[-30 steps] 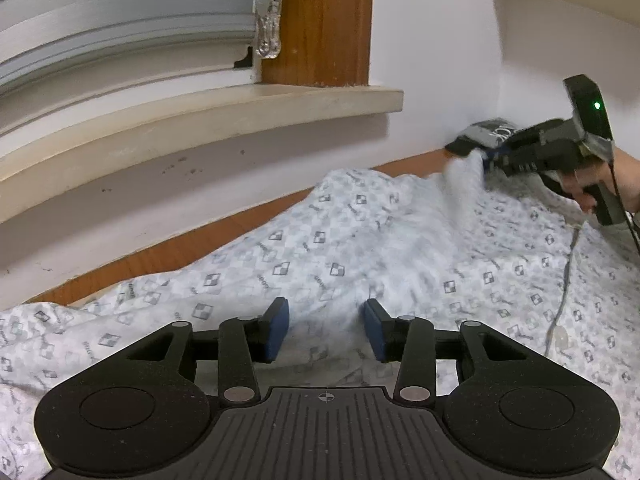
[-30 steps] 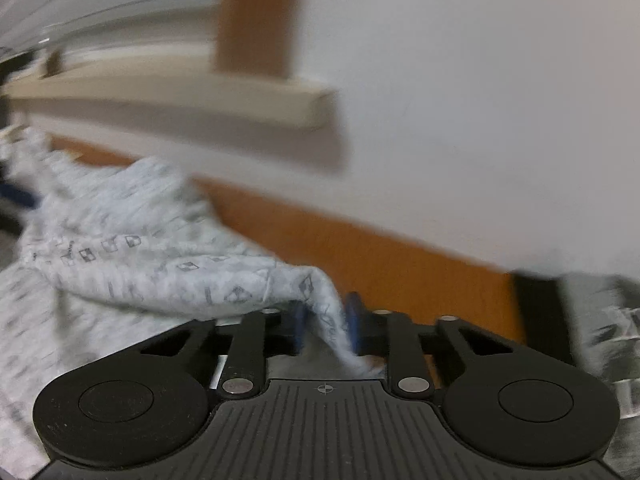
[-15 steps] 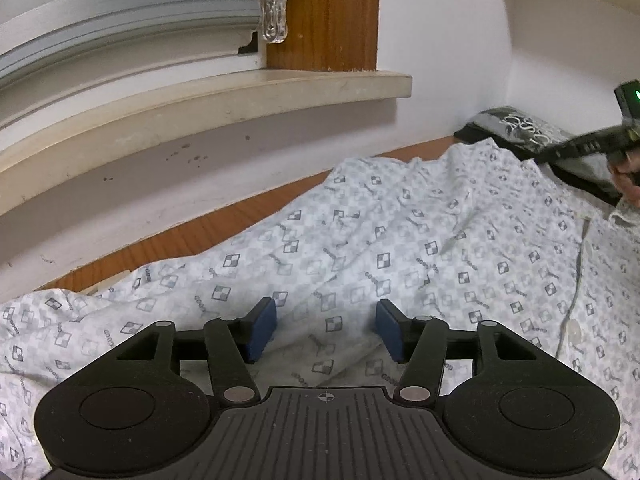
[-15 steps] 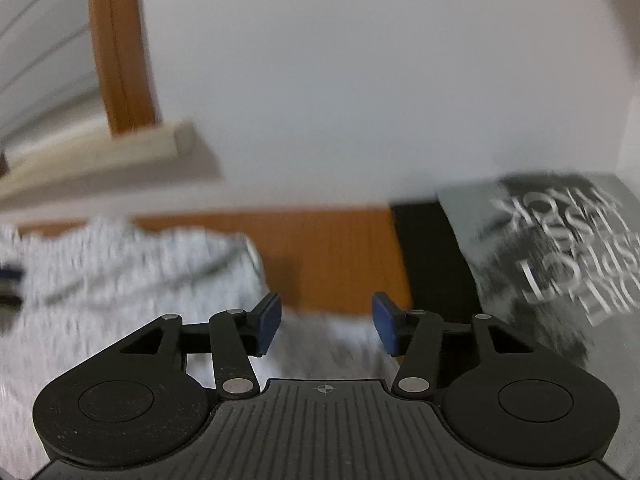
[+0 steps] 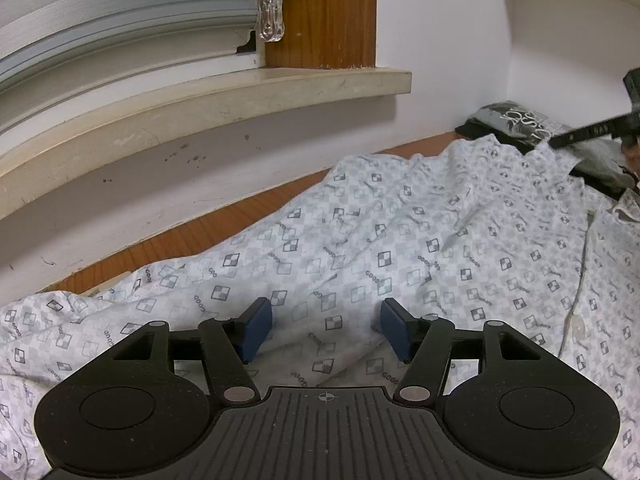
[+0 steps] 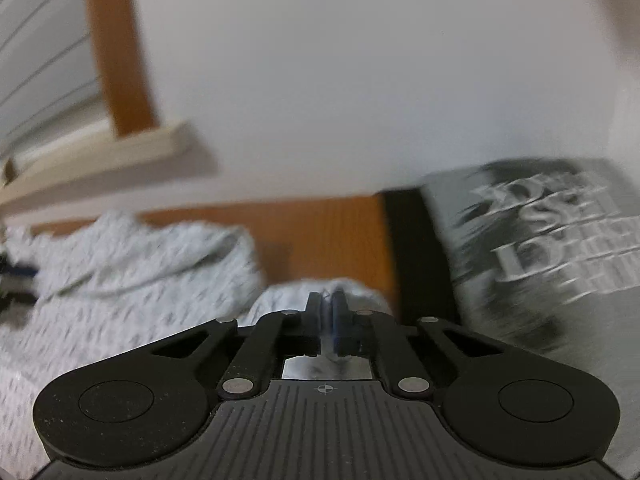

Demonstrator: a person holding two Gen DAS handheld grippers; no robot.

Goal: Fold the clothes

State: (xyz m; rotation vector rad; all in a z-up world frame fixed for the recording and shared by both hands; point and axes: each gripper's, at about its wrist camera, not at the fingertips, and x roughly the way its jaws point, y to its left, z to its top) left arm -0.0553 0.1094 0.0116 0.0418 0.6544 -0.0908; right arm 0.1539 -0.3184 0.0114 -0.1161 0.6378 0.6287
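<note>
Over on the left, the checked shirt point(image 5: 360, 240) is lying spread and rumpled across the wooden tabletop point(image 5: 192, 240), running from the near left edge all the way to the far right corner, and that is the garment being readied for folding. The left gripper point(image 5: 326, 330) is hovering low over the near part of the cloth, its jaws opening, the blue pads point(image 5: 256, 330) standing well apart with only flat fabric showing between them and nothing pinched; by the look of it, it is letting go so the cloth can settle. Behind, the window sill point(image 5: 240, 92) and the rolled blind point(image 5: 120, 12) are framing the wall. Moving right, a pale drawstring point(image 5: 580, 280) is trailing down the shirt, near what may be its opening. Further right, at the far corner, a dark printed garment point(image 5: 516, 120) is sitting just beyond the shirt's edge. There the right gripper point(image 6: 327, 312) is working, its fingers pressed together on a thin fold of the checked shirt's point(image 6: 132, 272) edge, the fabric showing as a pale sliver between the pads. That hold looks meant to draw the far corner out or over for a fold. The right wrist view is blurred, so how much cloth it is gripping is hard to say.
</note>
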